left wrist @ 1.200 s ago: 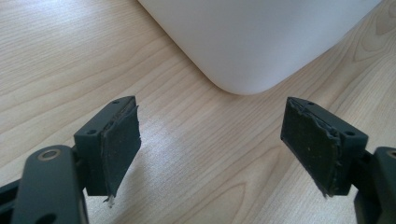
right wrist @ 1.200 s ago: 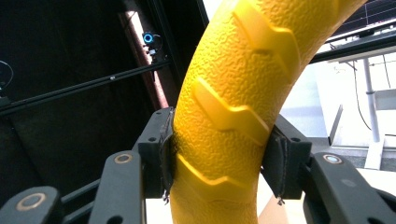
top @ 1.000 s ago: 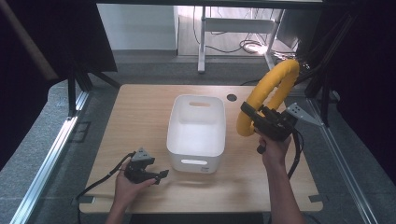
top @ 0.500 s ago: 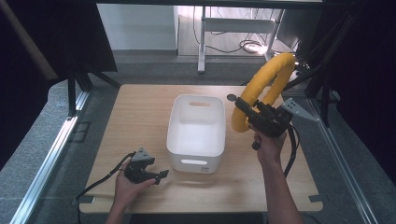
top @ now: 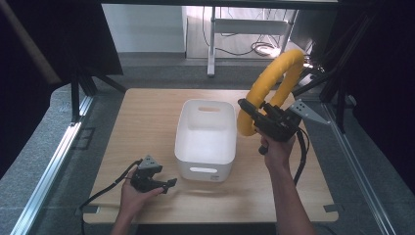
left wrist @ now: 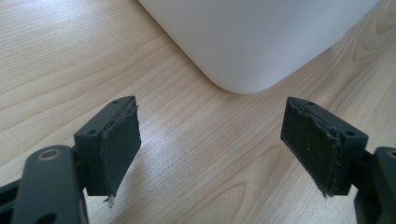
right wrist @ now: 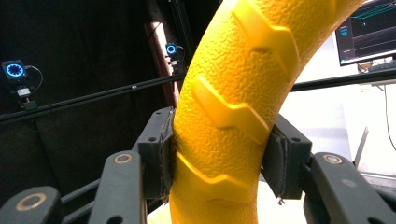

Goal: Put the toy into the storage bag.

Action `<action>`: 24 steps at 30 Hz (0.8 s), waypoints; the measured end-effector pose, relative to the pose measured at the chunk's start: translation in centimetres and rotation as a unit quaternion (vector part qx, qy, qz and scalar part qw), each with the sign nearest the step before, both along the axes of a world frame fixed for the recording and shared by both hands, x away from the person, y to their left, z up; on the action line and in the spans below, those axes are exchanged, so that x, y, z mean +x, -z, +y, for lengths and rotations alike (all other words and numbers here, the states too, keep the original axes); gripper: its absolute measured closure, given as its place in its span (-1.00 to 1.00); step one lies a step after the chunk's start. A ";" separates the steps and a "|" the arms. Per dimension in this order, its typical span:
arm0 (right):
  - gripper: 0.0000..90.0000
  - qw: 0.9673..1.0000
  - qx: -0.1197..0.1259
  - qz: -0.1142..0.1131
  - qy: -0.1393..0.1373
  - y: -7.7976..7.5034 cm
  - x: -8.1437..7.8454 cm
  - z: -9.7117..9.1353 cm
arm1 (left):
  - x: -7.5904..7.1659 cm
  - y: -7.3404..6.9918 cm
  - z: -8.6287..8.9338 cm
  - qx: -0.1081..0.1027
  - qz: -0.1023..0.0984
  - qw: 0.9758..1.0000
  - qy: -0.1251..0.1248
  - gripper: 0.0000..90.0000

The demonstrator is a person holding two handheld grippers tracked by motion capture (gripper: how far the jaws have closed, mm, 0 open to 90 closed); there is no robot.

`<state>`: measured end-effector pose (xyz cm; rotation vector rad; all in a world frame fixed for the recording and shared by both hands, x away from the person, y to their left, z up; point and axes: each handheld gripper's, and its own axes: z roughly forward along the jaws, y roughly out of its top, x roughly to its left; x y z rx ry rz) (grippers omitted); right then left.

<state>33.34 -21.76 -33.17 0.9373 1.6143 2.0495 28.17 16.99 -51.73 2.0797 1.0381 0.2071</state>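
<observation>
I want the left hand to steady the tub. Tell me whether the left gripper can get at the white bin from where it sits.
Probably yes. The left gripper rests on the table with its jaws open, aimed at the near corner of the white bin, and only bare wooden table lies between them.

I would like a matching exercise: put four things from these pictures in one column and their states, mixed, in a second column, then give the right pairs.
Things:
1. yellow ring
2. white bin
3. left gripper
4. right gripper

States:
A. jaws apart, nothing between them
B. stands on the table, nothing inside
C. held up above the table
D. jaws clamped on a thing

Pairs: 1-C, 2-B, 3-A, 4-D
</observation>
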 end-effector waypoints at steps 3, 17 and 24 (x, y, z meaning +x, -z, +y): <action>0.11 1.000 0.000 -0.003 -0.002 -0.2 0.0 0.3 | 0.0 0.0 0.0 0.000 0.000 1.000 0.000 -0.56; 0.11 1.000 0.002 -0.019 -0.020 -1.6 -0.2 2.6 | 0.0 0.0 0.0 0.001 0.001 1.000 0.002 -0.56; 0.11 0.999 -0.004 -0.024 -0.037 -1.9 -0.2 4.2 | 0.0 0.0 0.0 0.000 0.001 1.000 0.002 -0.56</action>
